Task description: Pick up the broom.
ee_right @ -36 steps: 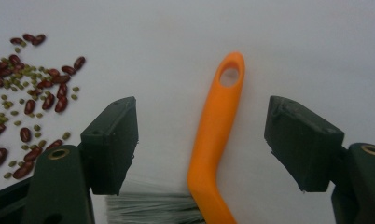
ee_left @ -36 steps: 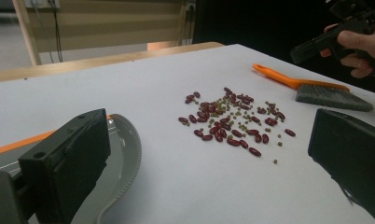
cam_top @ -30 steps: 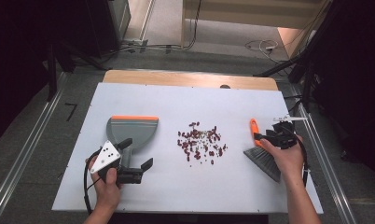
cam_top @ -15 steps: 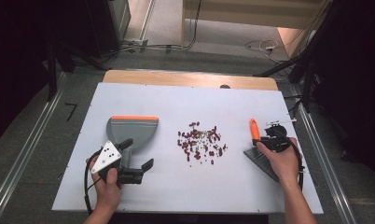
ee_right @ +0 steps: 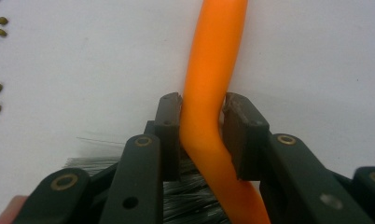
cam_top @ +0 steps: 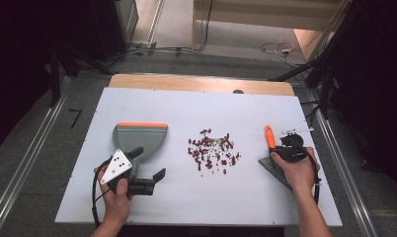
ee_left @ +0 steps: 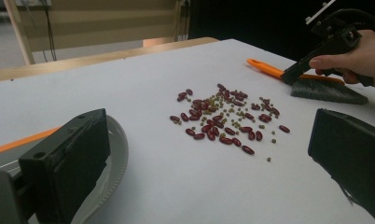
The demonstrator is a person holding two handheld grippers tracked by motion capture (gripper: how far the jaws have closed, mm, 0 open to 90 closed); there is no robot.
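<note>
Two hand-held tools over a white worktop (cam_top: 196,202) with spilled beans (cam_top: 214,150) at frame centre.
Right tool (ee_right: 202,109) clamps the orange brush handle (ee_right: 211,70), centre right; left tool (cam_top: 149,165) gapes beside the dustpan (cam_top: 139,136), lower left.

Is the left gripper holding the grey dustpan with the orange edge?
No: in the left gripper view its two black fingers stand wide apart with nothing between them, and the grey dustpan with the orange edge lies beside one.
</note>
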